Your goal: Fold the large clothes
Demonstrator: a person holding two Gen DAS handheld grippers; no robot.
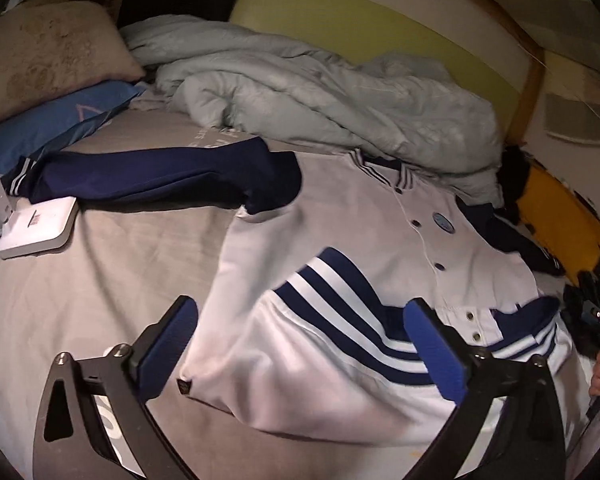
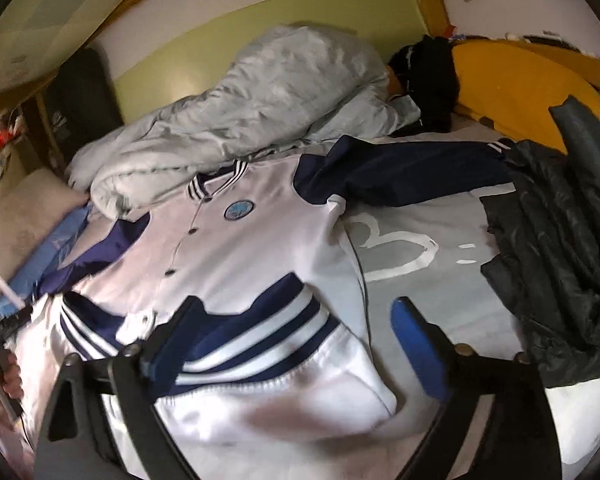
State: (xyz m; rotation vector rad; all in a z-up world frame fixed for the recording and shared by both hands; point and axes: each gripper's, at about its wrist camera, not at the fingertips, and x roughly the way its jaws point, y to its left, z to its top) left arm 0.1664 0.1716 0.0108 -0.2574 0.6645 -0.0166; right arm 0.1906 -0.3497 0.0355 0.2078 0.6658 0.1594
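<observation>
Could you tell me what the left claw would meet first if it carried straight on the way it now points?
Most likely the jacket: the open left claw points down at its folded-up striped hem, with nothing between. Depth is hard to judge here.

Both fisheye views are dim indoor pictures with black rounded corners and strongly curved edges. Soft glare washes the white jacket (image 1: 340, 240) pinkish near the bed's front edge, where motion blur smears its striped hem. The far wall looks sharper.
</observation>
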